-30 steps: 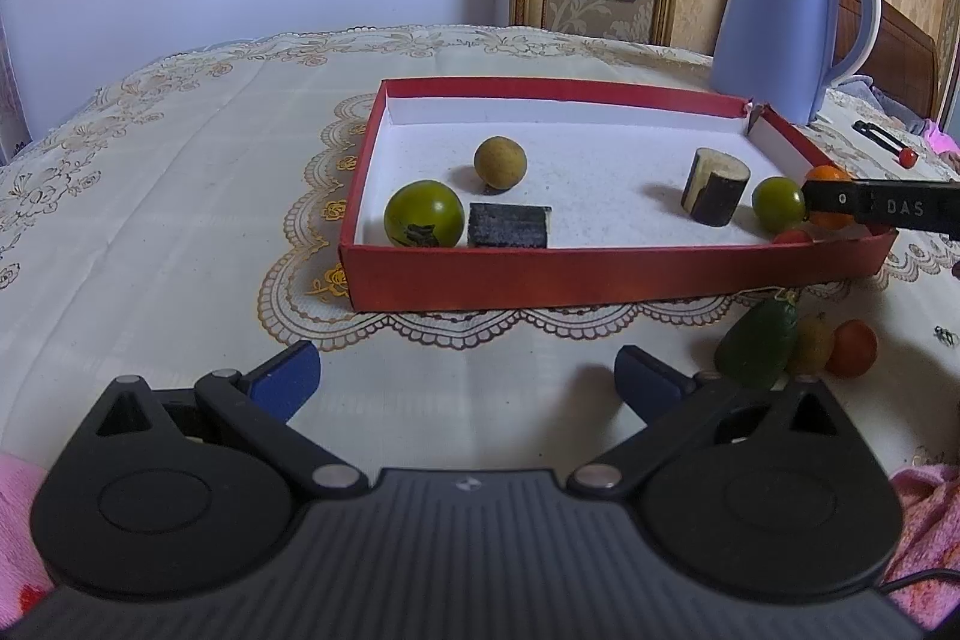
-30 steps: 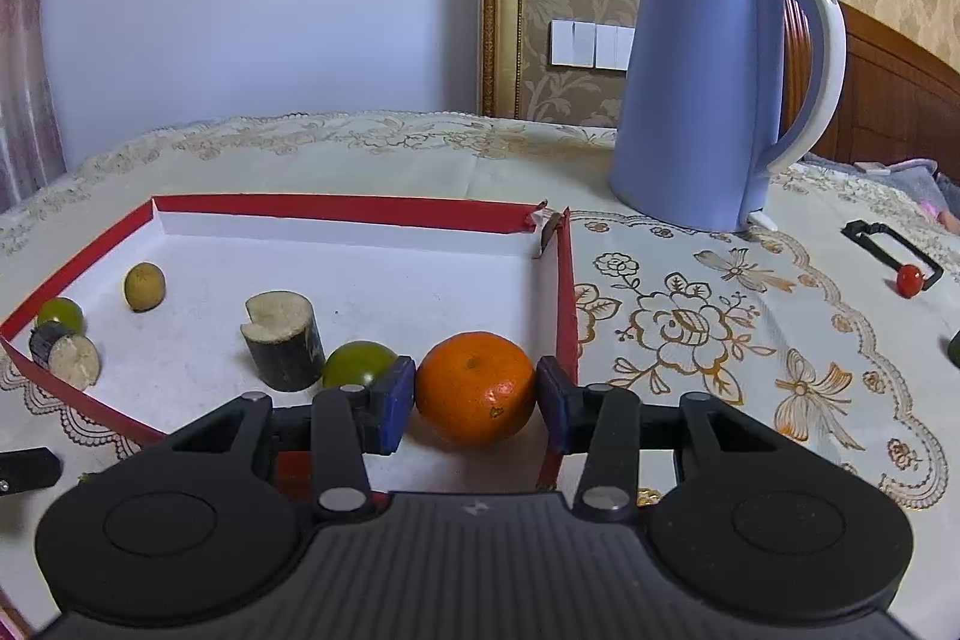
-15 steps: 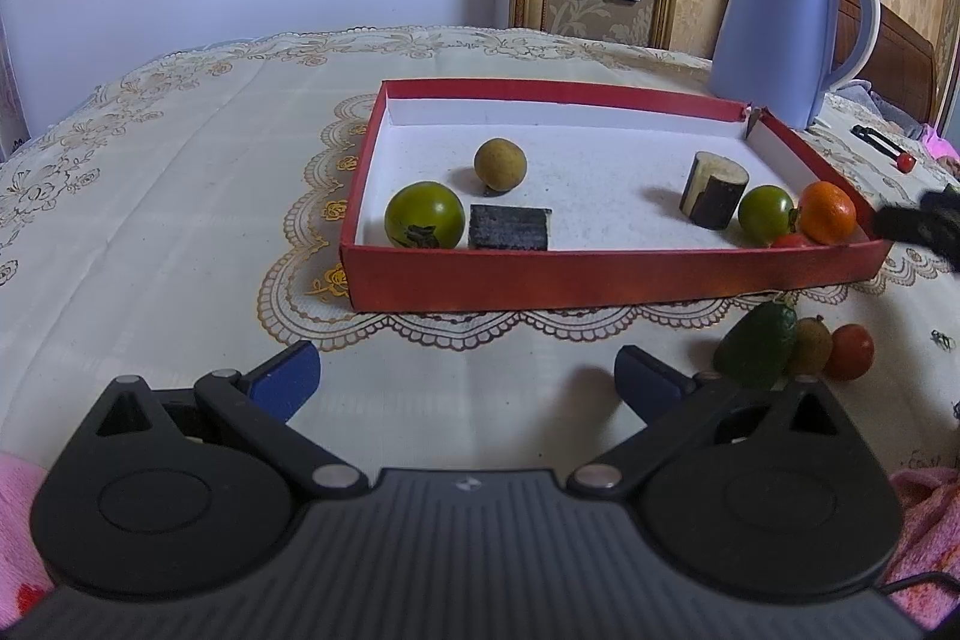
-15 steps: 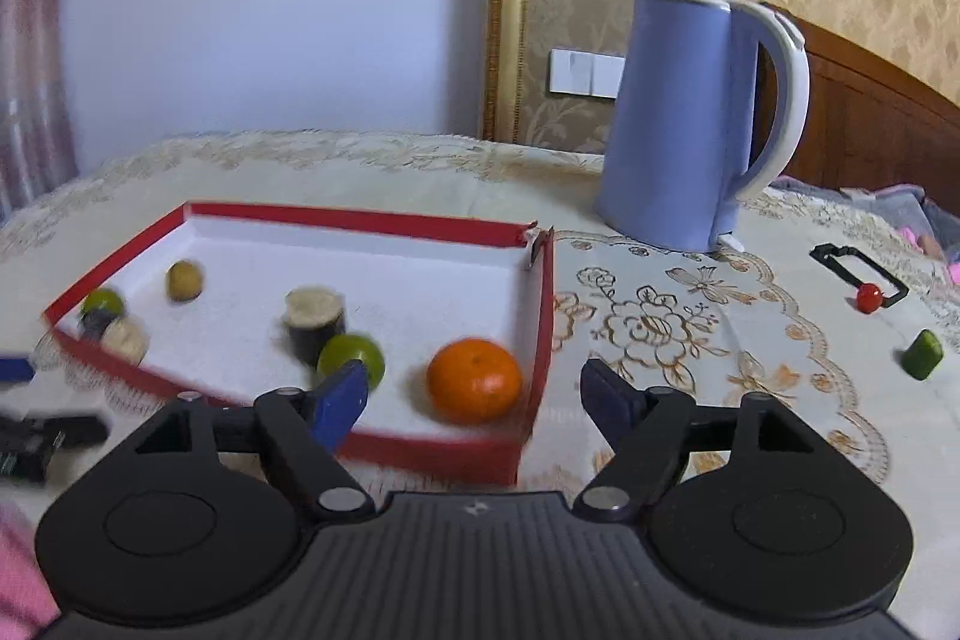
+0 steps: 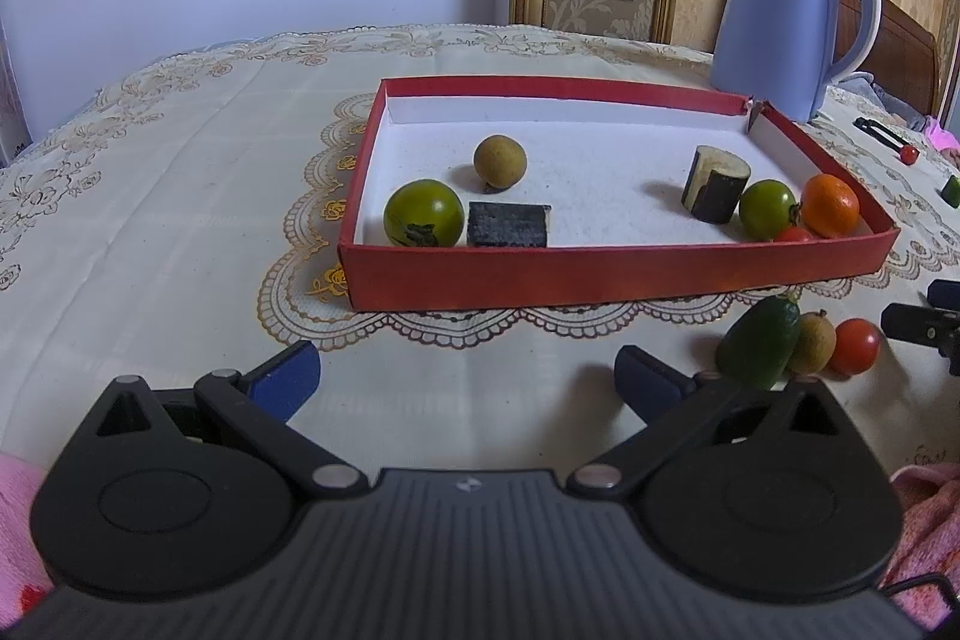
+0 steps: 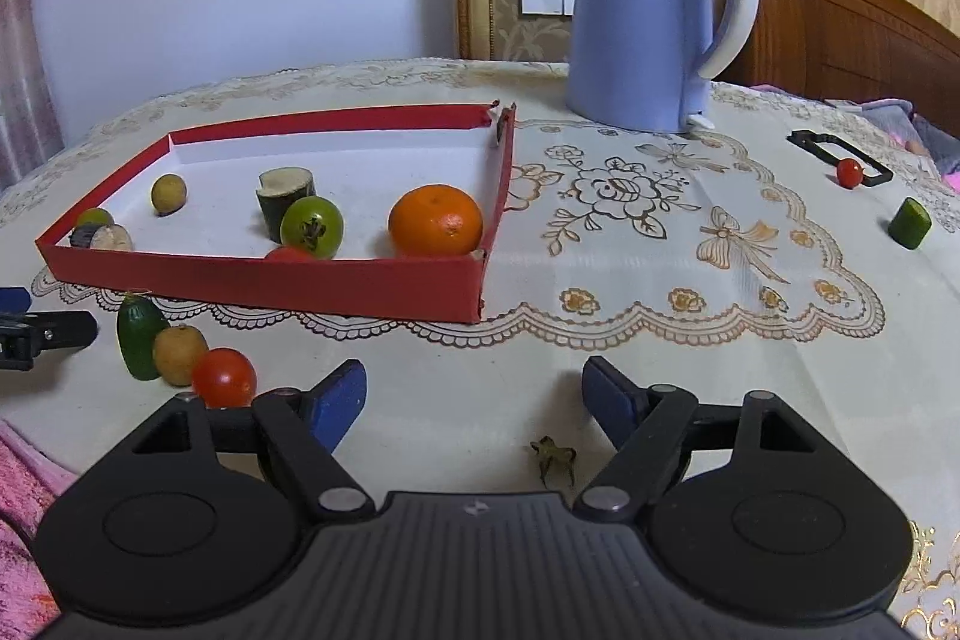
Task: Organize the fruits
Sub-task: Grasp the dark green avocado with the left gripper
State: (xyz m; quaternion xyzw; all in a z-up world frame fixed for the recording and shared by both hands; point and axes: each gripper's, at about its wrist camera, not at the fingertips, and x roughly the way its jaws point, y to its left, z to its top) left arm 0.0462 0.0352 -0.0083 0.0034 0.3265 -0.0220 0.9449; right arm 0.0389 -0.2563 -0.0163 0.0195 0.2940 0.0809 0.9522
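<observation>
A red box holds an orange, green tomatoes, a longan, cane pieces and a small red tomato. On the cloth before the box lie a green fruit, a longan and a red tomato. My right gripper is open and empty, near the table's front, right of that tomato. My left gripper is open and empty, in front of the box.
A blue kettle stands behind the box's right corner. Far right on the cloth lie a green piece, a small red tomato and a black clip. A stem scrap lies by the right gripper. Pink cloth lines the near edge.
My right gripper opened and let go of the orange in the box's right corner, then drew back out of the box toward the table's front. The left gripper stayed still.
</observation>
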